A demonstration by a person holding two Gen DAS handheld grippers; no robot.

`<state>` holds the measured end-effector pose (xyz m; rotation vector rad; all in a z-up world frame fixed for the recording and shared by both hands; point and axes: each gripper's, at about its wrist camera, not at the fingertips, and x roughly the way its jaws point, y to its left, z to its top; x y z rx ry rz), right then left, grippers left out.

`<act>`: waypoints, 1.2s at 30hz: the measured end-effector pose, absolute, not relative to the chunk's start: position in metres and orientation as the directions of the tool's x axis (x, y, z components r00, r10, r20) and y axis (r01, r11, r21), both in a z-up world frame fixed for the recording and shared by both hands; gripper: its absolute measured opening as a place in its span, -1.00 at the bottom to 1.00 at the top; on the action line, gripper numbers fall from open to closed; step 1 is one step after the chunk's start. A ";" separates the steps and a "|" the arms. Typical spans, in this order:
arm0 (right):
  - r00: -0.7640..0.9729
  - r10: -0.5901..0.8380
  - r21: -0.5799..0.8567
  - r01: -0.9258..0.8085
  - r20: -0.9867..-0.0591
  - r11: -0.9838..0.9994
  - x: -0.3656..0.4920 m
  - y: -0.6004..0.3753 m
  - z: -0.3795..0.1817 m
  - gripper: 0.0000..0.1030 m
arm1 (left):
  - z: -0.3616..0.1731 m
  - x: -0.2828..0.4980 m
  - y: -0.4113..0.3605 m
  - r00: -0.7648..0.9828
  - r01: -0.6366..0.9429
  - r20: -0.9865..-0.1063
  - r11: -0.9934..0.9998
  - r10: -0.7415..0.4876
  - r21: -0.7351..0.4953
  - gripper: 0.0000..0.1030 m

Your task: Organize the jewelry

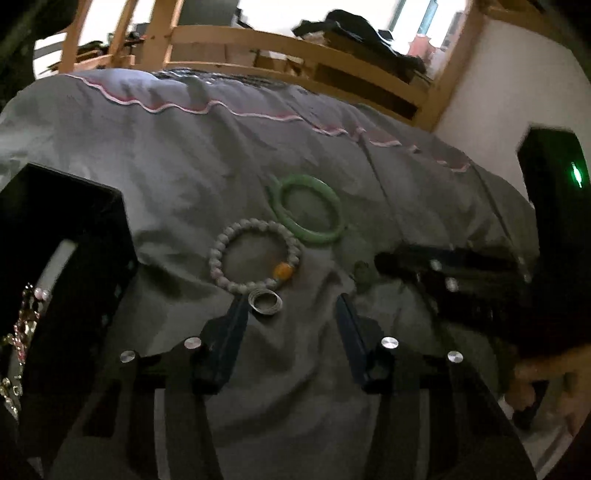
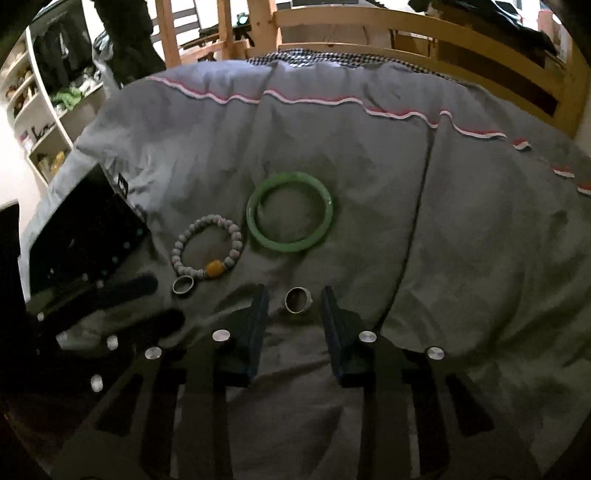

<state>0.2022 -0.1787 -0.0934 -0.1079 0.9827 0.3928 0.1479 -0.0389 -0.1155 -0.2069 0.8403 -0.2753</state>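
Note:
On the grey bed cover lie a green bangle [image 1: 307, 208] [image 2: 290, 212], a pale bead bracelet with an orange bead [image 1: 255, 256] [image 2: 207, 246], a silver ring [image 1: 265, 302] [image 2: 183, 285] and a second ring [image 2: 297, 300]. My left gripper [image 1: 290, 308] is open just above the cover, the silver ring by its left fingertip. My right gripper [image 2: 294, 295] is open with the second ring between its fingertips; it shows at the right of the left wrist view [image 1: 443, 269]. A black jewelry box [image 1: 62, 266] [image 2: 85, 229] stands open at left, chains inside.
A wooden bed rail [image 1: 295, 51] [image 2: 424, 33] runs behind the bed. White shelves [image 2: 40, 110] stand at far left. A white wall [image 1: 517, 85] is at right. The left gripper's fingers [image 2: 122, 291] reach in from the left of the right wrist view.

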 end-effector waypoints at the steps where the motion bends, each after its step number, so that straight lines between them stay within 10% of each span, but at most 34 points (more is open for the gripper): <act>1: 0.486 0.273 0.085 -0.373 -0.830 0.924 0.203 -0.178 -0.097 -0.42 | -0.117 0.151 -0.038 0.632 0.152 -0.706 0.945 -0.319 -0.291 -0.07; 9: 0.467 0.198 0.056 -0.301 -0.862 0.952 0.221 -0.171 -0.129 -0.42 | -0.140 0.165 -0.038 0.595 0.121 -0.746 0.951 -0.300 -0.285 -0.61; 36: 0.598 0.284 0.050 -0.377 -0.749 0.925 0.188 -0.159 -0.059 -0.61 | -0.082 0.128 -0.019 0.673 0.053 -0.711 0.972 -0.203 -0.228 -0.62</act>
